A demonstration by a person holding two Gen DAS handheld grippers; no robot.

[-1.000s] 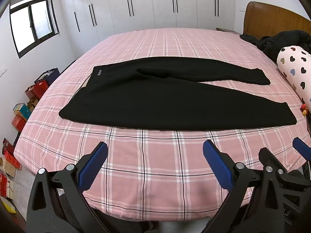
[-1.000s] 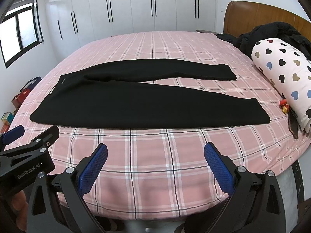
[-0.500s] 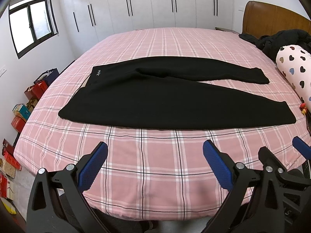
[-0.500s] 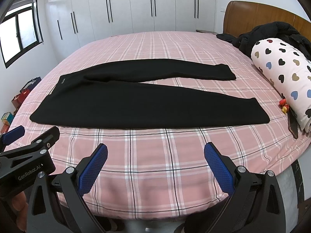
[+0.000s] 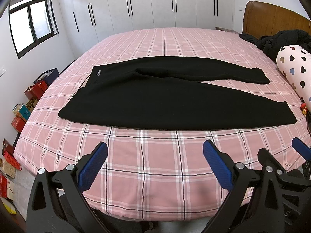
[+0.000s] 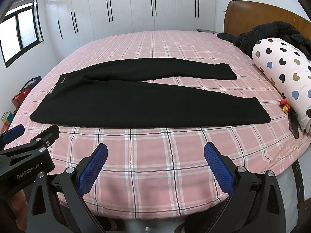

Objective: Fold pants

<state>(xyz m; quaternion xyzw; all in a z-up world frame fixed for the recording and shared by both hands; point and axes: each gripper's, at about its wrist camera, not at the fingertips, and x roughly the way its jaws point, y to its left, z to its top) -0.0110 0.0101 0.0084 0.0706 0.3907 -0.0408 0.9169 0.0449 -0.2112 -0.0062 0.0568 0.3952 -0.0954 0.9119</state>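
Black pants (image 5: 155,101) lie flat on the pink plaid bed (image 5: 155,174), waistband at the left, both legs spread toward the right; they also show in the right wrist view (image 6: 108,104). My left gripper (image 5: 155,153) is open and empty, held over the bed's near edge, short of the pants. My right gripper (image 6: 155,153) is open and empty, beside the left one and equally short of the pants. The left gripper's side (image 6: 29,149) shows at the left of the right wrist view.
A heart-print bolster (image 6: 283,77) and a dark jacket (image 6: 272,33) lie at the right by the wooden headboard (image 6: 252,13). A small red toy (image 6: 284,104) lies near the bolster. Boxes and bags (image 5: 23,104) stand on the floor at the left. White wardrobes (image 5: 155,5) stand behind.
Both views have shifted very slightly; the pants sit a touch higher in frame. The grippers stay open and the pants have not moved.
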